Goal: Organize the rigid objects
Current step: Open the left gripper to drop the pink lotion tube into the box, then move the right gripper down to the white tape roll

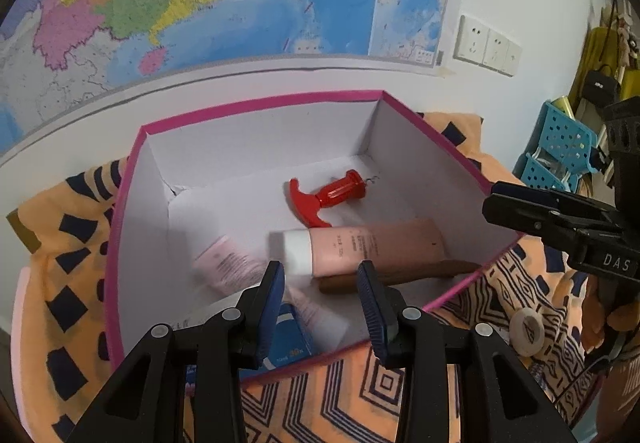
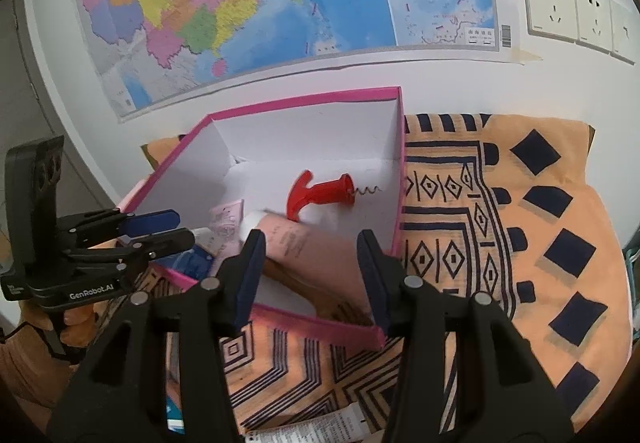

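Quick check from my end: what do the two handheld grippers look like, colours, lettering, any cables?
Both are matte black plastic with angular scissor-style arms, silver pivot pins and ribbed dark blue finger pads. The left gripper reads "GenRobot.AI" in white on its body, with a black cable trailing below. The right gripper shows white letters "DAS" on its side.

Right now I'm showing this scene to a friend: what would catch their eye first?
Probably the pink-edged box in the middle of the orange patterned cloth, with a bright red corkscrew lying toward its back. In front of it lies a pink tube, and a big colourful map covers the wall behind.
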Motion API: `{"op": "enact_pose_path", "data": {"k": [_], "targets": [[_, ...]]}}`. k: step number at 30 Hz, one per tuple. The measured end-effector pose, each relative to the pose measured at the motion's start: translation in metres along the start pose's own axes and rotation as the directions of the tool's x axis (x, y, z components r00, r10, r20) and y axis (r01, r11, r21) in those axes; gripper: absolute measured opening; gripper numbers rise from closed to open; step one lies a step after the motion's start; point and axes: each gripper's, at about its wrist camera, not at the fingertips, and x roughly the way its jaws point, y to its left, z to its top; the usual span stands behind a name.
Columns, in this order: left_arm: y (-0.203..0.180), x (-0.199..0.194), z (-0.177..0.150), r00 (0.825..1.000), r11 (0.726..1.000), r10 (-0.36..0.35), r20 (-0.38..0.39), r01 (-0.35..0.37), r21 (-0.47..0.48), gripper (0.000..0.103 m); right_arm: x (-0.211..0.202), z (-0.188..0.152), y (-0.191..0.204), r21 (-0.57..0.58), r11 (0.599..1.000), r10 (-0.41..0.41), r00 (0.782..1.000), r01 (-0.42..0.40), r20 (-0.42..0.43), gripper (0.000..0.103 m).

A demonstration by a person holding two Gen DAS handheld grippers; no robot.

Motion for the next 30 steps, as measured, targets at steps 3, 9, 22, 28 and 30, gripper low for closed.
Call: {"op": "enact_pose_path", "data": {"k": [3, 9, 22, 28, 30], "targets": [[-0.006, -0.014, -0.008, 1.000, 1.000, -0.011, 0.029, 0.010, 0.014, 0.042, -0.011, -0.006, 0.001, 0.008, 0.999, 0.033, 0.999, -0.033, 0.019, 0.049], [-0.029, -0.043, -0.030, 0.994, 0.994, -0.085, 0.069, 0.079, 0.081, 0.046, -0.038, -0.025, 0.004, 0.026, 0.993, 0.114, 0.993, -0.115, 0.036, 0.049], [-0.084, -0.031, -0.082, 0.983, 0.966, -0.176, -0.059, 0.184, 0.183, 0.047, -0.041, -0.097, -0.010, 0.150, 0.979, 0.153, 0.984, -0.139, -0.090, 0.050], [-0.067, -0.037, -0.093, 0.980, 0.976, -0.183, -0.072, 0.190, 0.108, 0.047, -0.042, -0.118, -0.003, 0.162, 0.975, 0.174, 0.978, -0.154, -0.115, 0.050], [-0.068, -0.036, -0.098, 0.978, 0.975, -0.192, -0.083, 0.200, 0.100, 0.047, -0.041, -0.125, -0.005, 0.178, 0.972, 0.174, 0.977, -0.151, -0.121, 0.050]]}}
